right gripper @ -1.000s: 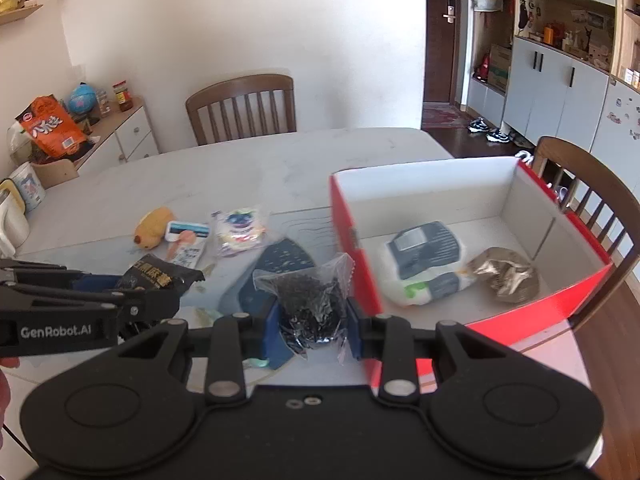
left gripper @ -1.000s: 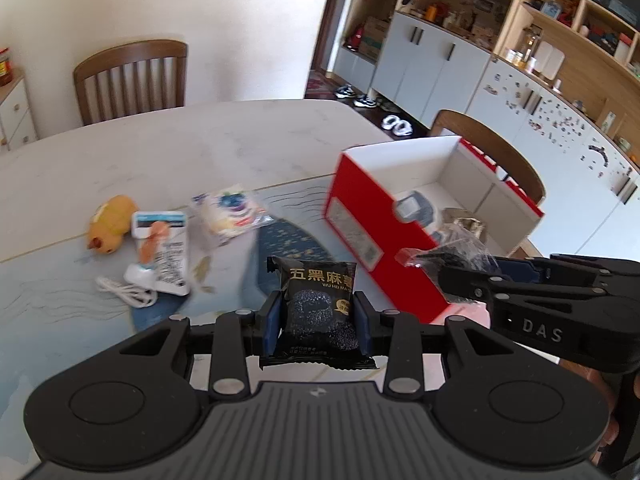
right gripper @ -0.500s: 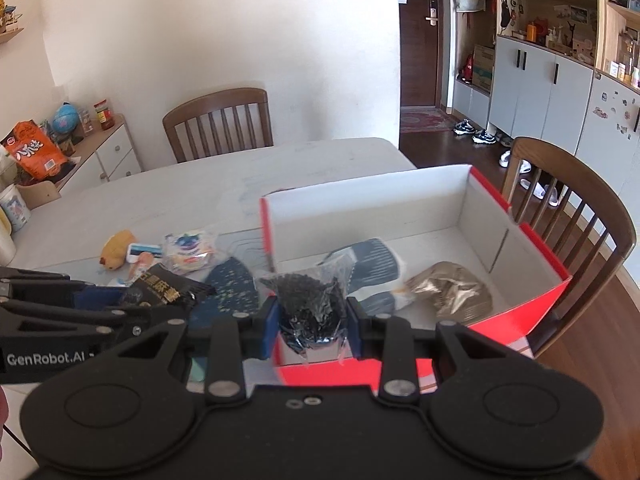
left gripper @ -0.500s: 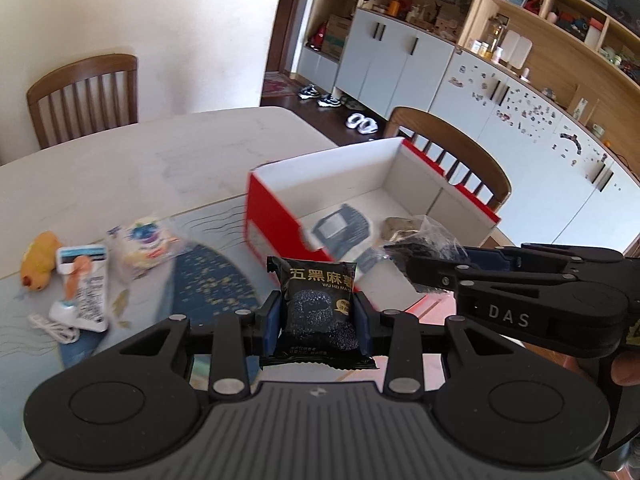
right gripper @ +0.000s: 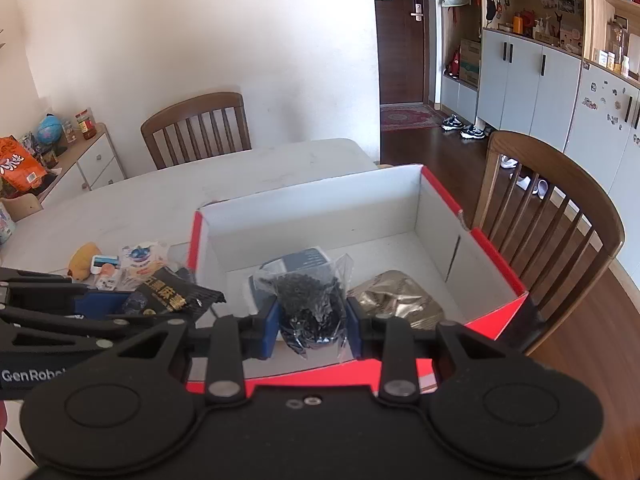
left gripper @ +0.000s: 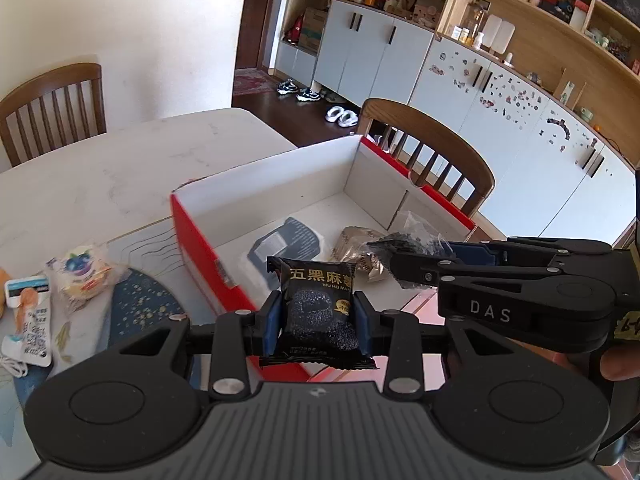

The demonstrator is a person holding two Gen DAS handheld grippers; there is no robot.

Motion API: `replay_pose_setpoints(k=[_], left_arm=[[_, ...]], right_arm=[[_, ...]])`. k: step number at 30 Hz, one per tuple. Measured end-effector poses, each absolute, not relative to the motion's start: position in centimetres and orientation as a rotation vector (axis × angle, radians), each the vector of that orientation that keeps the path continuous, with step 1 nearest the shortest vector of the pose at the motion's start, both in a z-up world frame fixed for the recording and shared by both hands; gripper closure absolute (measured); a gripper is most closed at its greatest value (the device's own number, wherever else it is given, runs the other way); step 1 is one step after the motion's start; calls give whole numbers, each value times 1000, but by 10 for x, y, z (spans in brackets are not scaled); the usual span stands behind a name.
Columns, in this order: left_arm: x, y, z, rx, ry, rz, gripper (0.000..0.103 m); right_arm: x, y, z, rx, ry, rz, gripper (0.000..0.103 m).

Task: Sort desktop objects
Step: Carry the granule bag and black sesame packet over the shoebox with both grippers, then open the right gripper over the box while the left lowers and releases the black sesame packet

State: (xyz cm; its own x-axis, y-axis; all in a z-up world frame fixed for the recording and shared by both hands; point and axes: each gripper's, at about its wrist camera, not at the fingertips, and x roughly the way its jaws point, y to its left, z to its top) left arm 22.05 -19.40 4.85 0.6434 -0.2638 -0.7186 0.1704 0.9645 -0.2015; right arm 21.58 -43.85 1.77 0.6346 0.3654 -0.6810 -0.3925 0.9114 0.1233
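Note:
My left gripper (left gripper: 316,320) is shut on a black snack packet (left gripper: 317,312) with gold characters, held above the near left corner of the red box (left gripper: 200,240). In the right wrist view my right gripper (right gripper: 312,320) is shut on a clear bag of dark granules (right gripper: 310,304), hanging over the red box (right gripper: 440,196) near its front wall. Inside the box lie a blue-and-white packet (right gripper: 308,258) and a gold crinkled packet (right gripper: 396,300). The right gripper with its bag (left gripper: 404,242) also shows at the right of the left wrist view, and the left gripper's packet (right gripper: 172,294) at the left of the right wrist view.
Left of the box on the white table (left gripper: 100,172) lie a blueberry snack pack (left gripper: 82,276), a white tube package (left gripper: 30,312), a white cable (left gripper: 12,364) and a yellow plush toy (right gripper: 82,260). Wooden chairs (right gripper: 548,216) stand behind and to the right of the table.
Both grippers have carried their packets rightward, from beside the box's left wall to above the box. The loose items on the mat have slid toward the left edge of both views.

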Motion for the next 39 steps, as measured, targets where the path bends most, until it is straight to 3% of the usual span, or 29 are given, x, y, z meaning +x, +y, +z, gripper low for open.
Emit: replay_pose_setpoints(k=[39], left_arm=[[327,-251,-23,90,1118,-319,67]], right_arm=[[325,-443,-33,-179,891,409,70]])
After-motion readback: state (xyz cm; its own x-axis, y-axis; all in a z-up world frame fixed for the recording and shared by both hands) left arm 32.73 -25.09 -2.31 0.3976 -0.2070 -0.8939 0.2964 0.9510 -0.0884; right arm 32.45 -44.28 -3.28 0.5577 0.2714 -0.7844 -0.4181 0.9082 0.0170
